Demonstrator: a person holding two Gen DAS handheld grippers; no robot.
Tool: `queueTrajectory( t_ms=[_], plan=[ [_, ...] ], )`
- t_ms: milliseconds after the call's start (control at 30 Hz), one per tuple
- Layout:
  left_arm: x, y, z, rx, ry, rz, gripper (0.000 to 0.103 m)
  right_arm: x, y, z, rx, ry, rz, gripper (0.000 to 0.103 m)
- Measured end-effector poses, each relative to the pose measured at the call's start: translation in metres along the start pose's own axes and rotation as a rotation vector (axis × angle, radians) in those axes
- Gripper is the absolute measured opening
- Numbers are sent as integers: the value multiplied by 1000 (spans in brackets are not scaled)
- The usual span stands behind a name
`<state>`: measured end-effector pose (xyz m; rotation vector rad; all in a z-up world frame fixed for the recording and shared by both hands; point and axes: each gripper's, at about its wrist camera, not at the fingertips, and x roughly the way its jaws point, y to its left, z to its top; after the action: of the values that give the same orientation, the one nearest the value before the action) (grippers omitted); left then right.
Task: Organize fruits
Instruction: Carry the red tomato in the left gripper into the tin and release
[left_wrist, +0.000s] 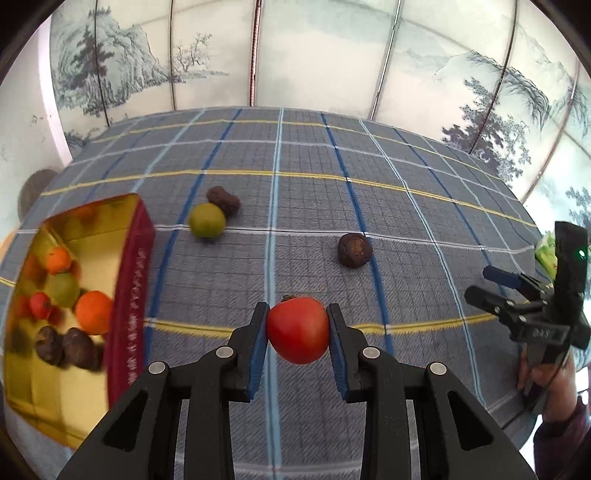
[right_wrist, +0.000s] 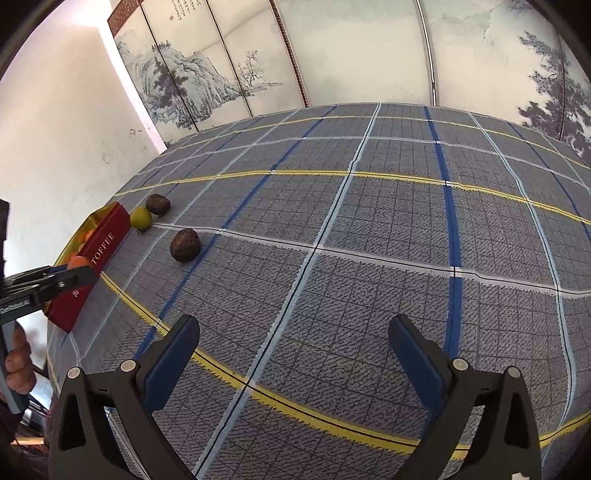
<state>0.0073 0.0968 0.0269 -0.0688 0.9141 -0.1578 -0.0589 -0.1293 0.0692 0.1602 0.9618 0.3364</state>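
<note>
Left gripper (left_wrist: 297, 329) clamped on a red tomato-like fruit (left_wrist: 297, 329) — both pads touch its sides, fruit lifted off the plaid cloth (left_wrist: 424, 229). The red-walled tin (left_wrist: 129, 291) with gold lining lies to the gripper's left, near, several fruits already inside; likely the drop point. Gripper points forward, level. Right gripper (right_wrist: 293, 365) — fingers wide apart, empty, hovering over bare cloth. Green fruit (left_wrist: 207, 220) and two brown ones still loose, nearer the left hand.
</note>
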Motion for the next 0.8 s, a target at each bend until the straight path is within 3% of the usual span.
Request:
queueTrajectory(
  t_ms=[467,800],
  plan=[
    [-44,23,-23,13,-72,82,32,8,6,-2,-45,49,-73,103],
    [-58,56,-27,-31,-101,145,32,11,10,-2,-63,58,-98,103]
  ],
)
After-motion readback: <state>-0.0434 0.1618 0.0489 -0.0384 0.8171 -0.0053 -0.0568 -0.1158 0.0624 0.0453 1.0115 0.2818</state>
